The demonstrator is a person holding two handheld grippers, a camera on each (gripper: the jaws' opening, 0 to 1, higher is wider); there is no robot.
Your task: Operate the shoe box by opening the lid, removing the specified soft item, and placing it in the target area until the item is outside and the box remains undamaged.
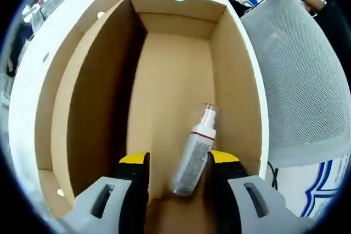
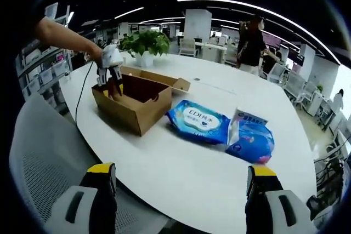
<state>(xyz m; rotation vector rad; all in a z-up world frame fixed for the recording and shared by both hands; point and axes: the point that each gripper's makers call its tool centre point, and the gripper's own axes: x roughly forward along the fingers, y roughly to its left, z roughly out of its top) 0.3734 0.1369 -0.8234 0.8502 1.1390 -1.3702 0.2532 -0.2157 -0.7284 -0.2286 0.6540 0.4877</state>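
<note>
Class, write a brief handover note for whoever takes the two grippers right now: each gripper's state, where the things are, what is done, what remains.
Left gripper: open, lowered into the shoe box, jaws either side of a small spray bottle on the box floor, not yet closed.
Right gripper: open, empty, held above the white table.
Two blue soft packs lie on the table beside the box.
Done: lid open.
Left: which item is specified cannot be told; lift it out, place it, keep the box intact.

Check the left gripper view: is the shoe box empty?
No, a white spray bottle lies on the shoe box floor between the left gripper jaws.
</note>
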